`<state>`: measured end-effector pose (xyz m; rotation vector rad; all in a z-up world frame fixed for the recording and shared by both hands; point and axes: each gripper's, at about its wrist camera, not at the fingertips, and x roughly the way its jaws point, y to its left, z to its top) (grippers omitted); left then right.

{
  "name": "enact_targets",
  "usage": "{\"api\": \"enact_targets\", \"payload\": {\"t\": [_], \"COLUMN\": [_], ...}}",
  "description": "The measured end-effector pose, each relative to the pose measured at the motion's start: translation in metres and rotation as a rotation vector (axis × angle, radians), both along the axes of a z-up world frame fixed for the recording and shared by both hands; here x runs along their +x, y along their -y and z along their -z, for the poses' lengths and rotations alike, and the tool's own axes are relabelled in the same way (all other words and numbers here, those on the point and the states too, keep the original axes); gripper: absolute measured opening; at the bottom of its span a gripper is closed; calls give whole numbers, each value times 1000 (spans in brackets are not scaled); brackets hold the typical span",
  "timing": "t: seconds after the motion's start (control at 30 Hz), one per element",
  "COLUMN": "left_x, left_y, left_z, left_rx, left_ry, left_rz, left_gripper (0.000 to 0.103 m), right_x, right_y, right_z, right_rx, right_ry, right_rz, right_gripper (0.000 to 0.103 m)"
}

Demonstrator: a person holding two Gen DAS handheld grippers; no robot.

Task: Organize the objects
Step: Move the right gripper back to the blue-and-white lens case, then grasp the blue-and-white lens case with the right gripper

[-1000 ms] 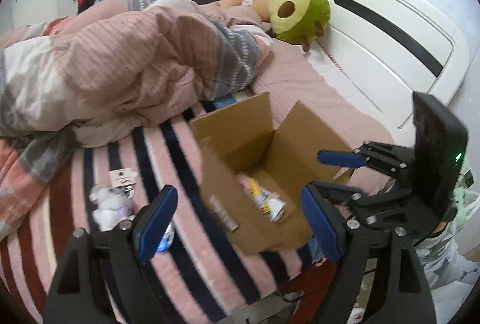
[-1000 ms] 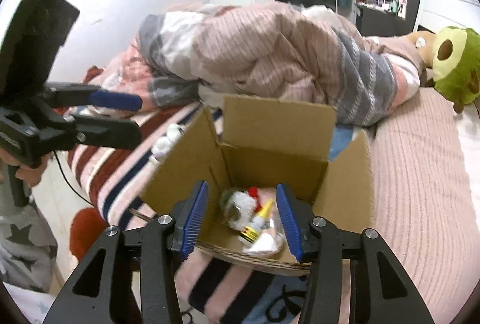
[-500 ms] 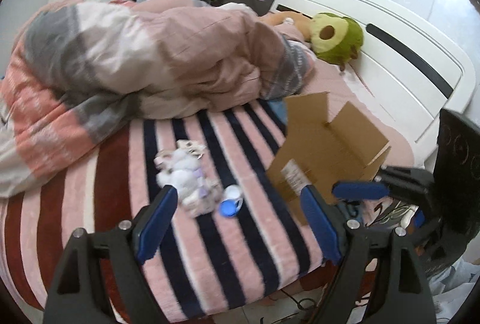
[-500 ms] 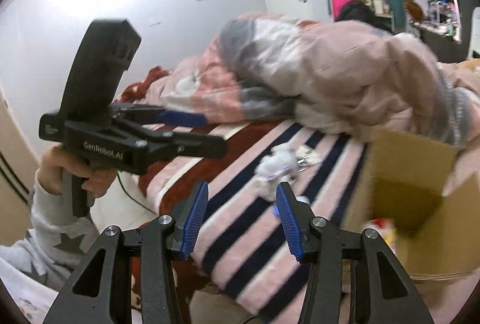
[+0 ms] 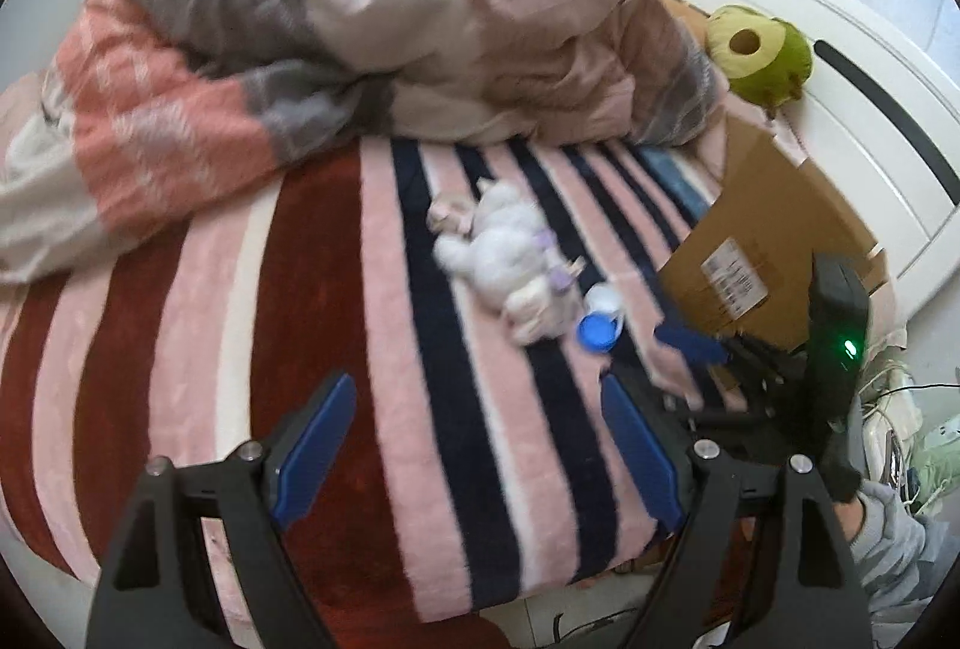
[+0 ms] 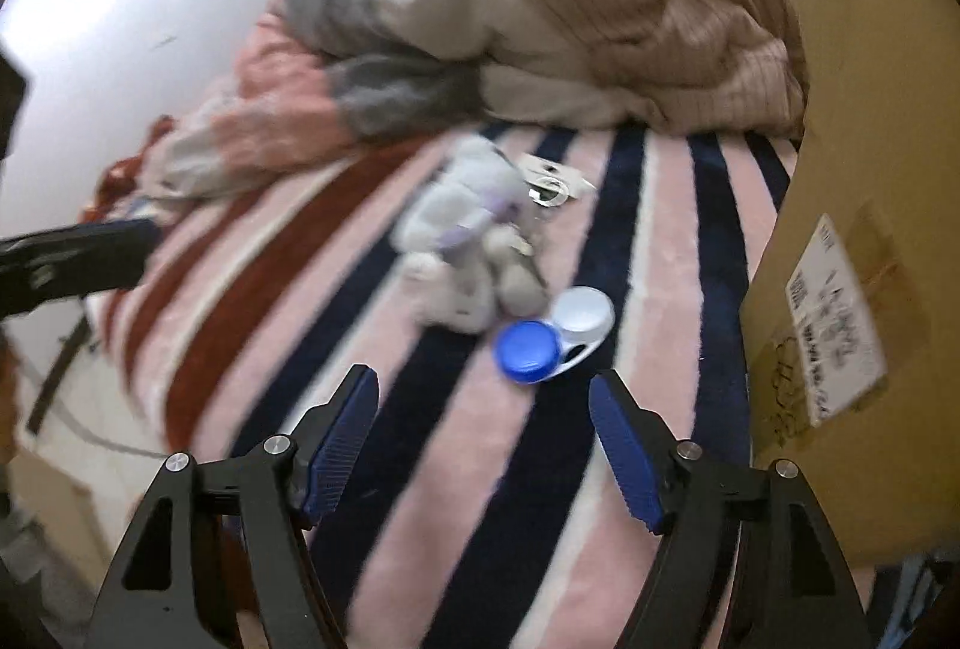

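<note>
Right wrist view, read from left to right: the left gripper [image 6: 78, 253] juts in at the far left edge, well apart from everything loose; ahead and slightly left of the right gripper [image 6: 483, 448] lies the white plush toy [image 6: 474, 253] on the striped bed [image 6: 672, 241], a small tag [image 6: 552, 181] just beyond it; just ahead of the right gripper, touching the toy's near side, sits the contact lens case [image 6: 555, 334] with one blue cap and one white; at the far right stands the cardboard box [image 6: 852, 241], label side facing. The step in hand looks like picking up the lens case to drop it in the box. To do it well, I would bring the right gripper straight forward and down so the fingers straddle the case across its narrow width, press lightly into the soft blanket, and close without catching the toy's fur. The right gripper is spread wide, holding and touching nothing. In the left wrist view the left gripper [image 5: 474, 445] is likewise spread wide and empty above the blanket, the toy [image 5: 510, 253] and case [image 5: 600, 319] ahead and to its right, the box [image 5: 774, 241] farther right.
</note>
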<state>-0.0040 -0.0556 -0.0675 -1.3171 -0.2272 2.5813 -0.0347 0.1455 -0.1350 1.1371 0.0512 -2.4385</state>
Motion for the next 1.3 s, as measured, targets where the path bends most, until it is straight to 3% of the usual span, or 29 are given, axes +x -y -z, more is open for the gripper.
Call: {"api": "enact_targets", "payload": {"t": [0.2, 0.3, 0.37, 0.4, 0.5, 0.6, 0.83, 0.93, 1.07, 1.17, 1.2, 1.23, 1.3], "left_x": [-6, -9, -11, -11, -12, -10, -4, -1, 0, 1, 2, 2, 3], "left_y": [12, 14, 13, 13, 11, 8, 0, -3, -6, -8, -8, -9, -9], "left_z": [17, 21, 22, 22, 22, 19, 8, 6, 9, 9, 9, 9, 8], "left_rx": [33, 39, 40, 39, 45, 48, 51, 45, 42, 41, 41, 40, 34], "left_ry": [26, 30, 32, 33, 32, 26, 6, 4, 14, 17, 17, 18, 19], "left_rz": [-11, -5, -1, 0, 7, 18, 34, 43, 50, 53, 55, 56, 56], "left_gripper": [82, 82, 82, 82, 82, 82, 82, 82, 82, 82, 82, 82, 82], "right_x": [-30, -40, -46, -46, -43, -38, -27, -18, -5, 1, 2, 3, 3], "right_y": [4, 6, 7, 8, 6, 4, -7, -11, -13, -10, -10, -10, -12], "right_z": [24, 29, 32, 33, 32, 29, 22, 18, 17, 19, 20, 21, 19], "right_rx": [110, 118, 118, 124, 125, 133, 116, 54, -70, 4, 50, 84, 95], "right_ry": [-34, -39, -38, -38, -42, -52, -39, -23, 67, 63, 46, 30, 5], "right_rz": [48, 33, 16, 15, 13, 0, -13, -49, -186, -161, -132, -104, -73], "right_gripper": [70, 70, 63, 54, 48, 26, 26, 26, 26, 27, 34, 49, 65]}}
